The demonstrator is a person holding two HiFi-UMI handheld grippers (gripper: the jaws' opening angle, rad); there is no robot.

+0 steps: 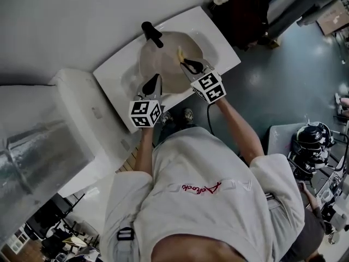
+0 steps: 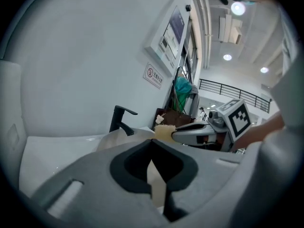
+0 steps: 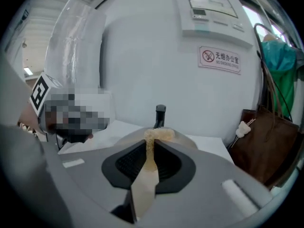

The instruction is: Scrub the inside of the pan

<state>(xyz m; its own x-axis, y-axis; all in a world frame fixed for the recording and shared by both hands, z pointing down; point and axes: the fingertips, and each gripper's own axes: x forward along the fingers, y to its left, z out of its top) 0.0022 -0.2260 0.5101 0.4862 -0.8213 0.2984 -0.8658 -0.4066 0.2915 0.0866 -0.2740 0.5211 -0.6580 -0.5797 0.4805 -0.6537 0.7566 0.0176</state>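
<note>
A round beige pan (image 1: pixel 163 64) lies in the white sink (image 1: pixel 114 72). My left gripper (image 1: pixel 154 81) is at the pan's near rim, and in the left gripper view its jaws (image 2: pixel 153 167) are shut on that thin beige edge (image 2: pixel 156 184). The right gripper (image 1: pixel 188 64) is over the pan's right side, shut on a yellow sponge (image 1: pixel 180 53). In the right gripper view the sponge (image 3: pixel 159 135) sticks out past the closed tips (image 3: pixel 151 148). From the left gripper view, the sponge (image 2: pixel 164 133) shows at the right gripper's tip (image 2: pixel 176 134).
A black faucet (image 1: pixel 151 34) stands at the sink's back edge, just beyond the pan. The white wall rises close behind it. A brown bag (image 3: pixel 266 141) hangs to the right of the sink. A white appliance (image 1: pixel 71 119) stands to the sink's left.
</note>
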